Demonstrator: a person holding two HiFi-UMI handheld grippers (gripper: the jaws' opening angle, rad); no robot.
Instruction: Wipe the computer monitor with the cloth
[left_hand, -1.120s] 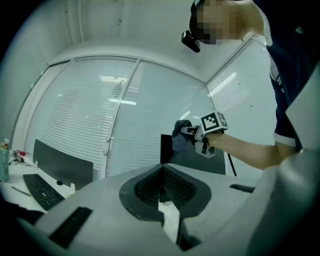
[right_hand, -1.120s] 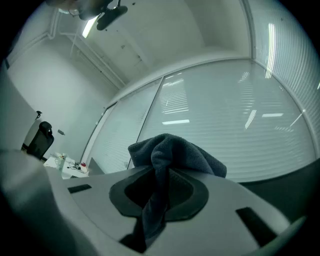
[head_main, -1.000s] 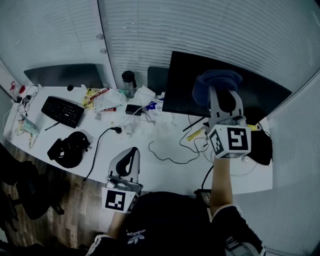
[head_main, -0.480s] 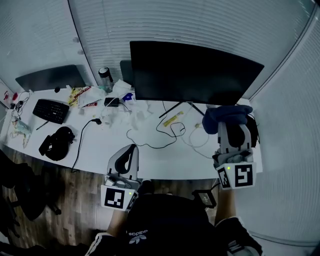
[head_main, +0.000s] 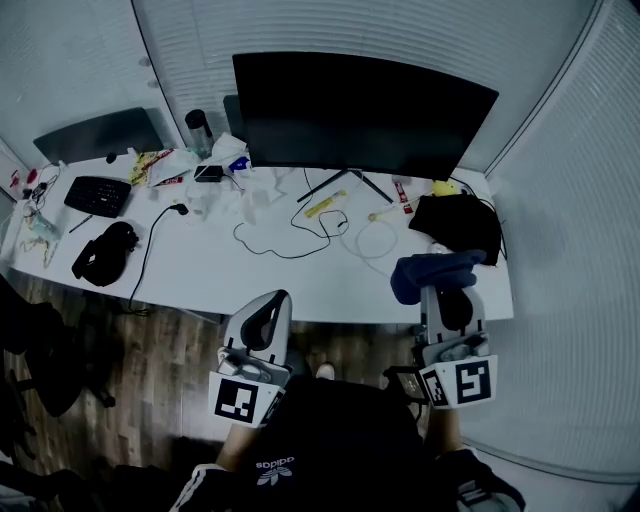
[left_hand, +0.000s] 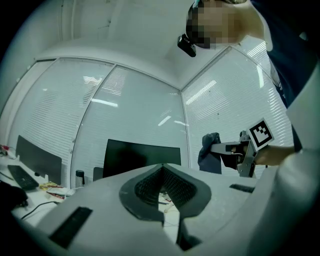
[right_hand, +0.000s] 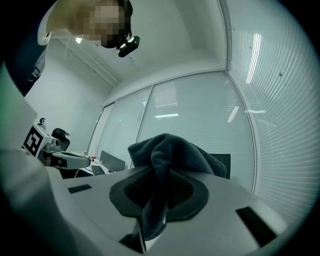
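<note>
A wide black computer monitor (head_main: 360, 112) stands at the back of the white desk (head_main: 250, 275), its screen dark; it also shows small in the left gripper view as the monitor (left_hand: 142, 157). My right gripper (head_main: 443, 285) hangs over the desk's near right edge, well short of the monitor, shut on a bunched dark blue cloth (head_main: 432, 273). The cloth (right_hand: 172, 152) fills the jaws in the right gripper view. My left gripper (head_main: 272, 308) is held low at the desk's near edge, shut with nothing in it.
Loose cables (head_main: 300, 235), papers and wrappers (head_main: 215, 165), a dark bottle (head_main: 197, 130), a keyboard (head_main: 97, 195), headphones (head_main: 100, 255) and a black bag (head_main: 455, 220) lie on the desk. A second dark monitor (head_main: 95, 135) stands at the far left. Slatted blinds ring the room.
My right gripper, still holding the cloth, has drawn back from the monitor's screen to the desk's near right edge. The head view has pulled back; the left gripper stayed low.
</note>
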